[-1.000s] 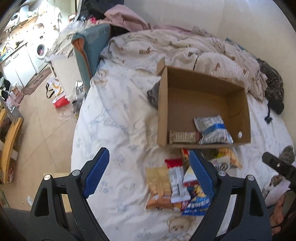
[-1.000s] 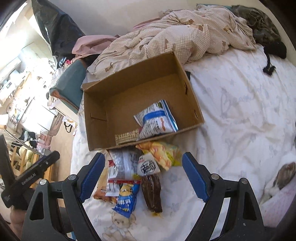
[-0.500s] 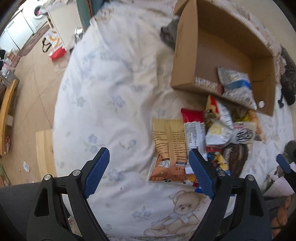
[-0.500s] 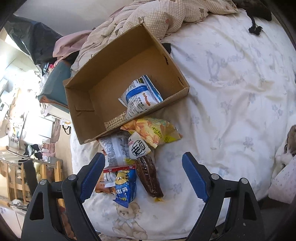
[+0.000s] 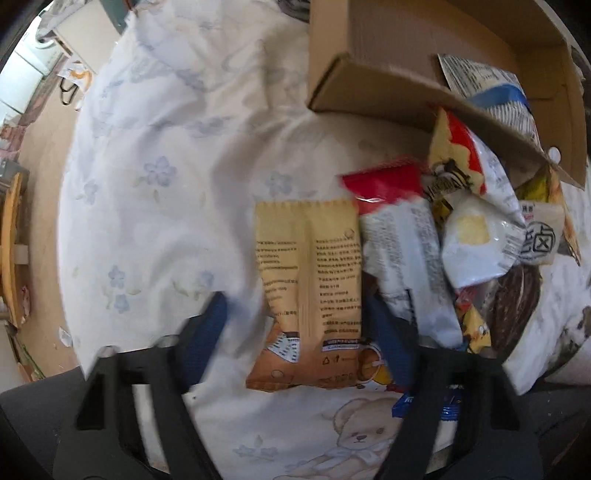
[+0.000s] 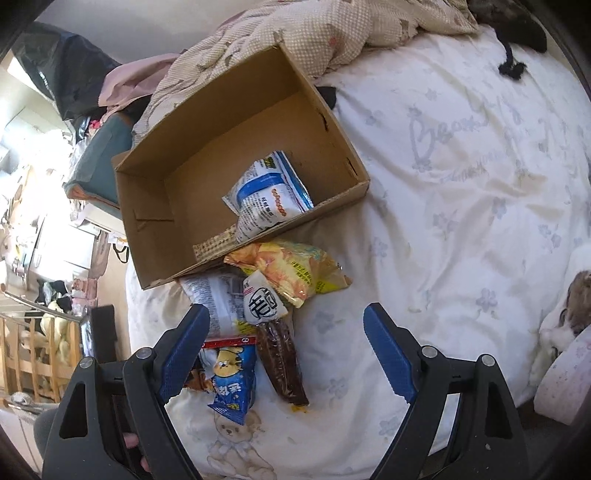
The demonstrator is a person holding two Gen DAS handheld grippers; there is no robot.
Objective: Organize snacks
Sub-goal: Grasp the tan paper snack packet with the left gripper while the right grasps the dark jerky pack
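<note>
A pile of snack packets lies on the bed sheet in front of an open cardboard box (image 6: 155, 199). My left gripper (image 5: 295, 325) is open, low over the sheet, its fingers straddling a tan packet (image 5: 310, 288) that lies flat. Beside it lie a red and white packet (image 5: 399, 229) and a white packet (image 5: 476, 240). My right gripper (image 6: 286, 343) is open and empty above a brown packet (image 6: 280, 362) and a blue packet (image 6: 232, 384). A yellow packet (image 6: 295, 269) leans by the box. Inside the box lie a blue and white packet (image 6: 269, 195) and a wafer bar (image 6: 216, 245).
The box (image 5: 388, 74) stands on the white flowered sheet (image 6: 461, 184). A rumpled checked quilt (image 6: 332, 33) lies behind it. A pink cushion (image 6: 565, 376) is at the right edge. The bed's left edge drops to a tan floor (image 5: 40, 147).
My left gripper has dropped down and forward onto the pile, so the tan packet now sits between its fingers. My right gripper has tilted down and come a little closer to the pile.
</note>
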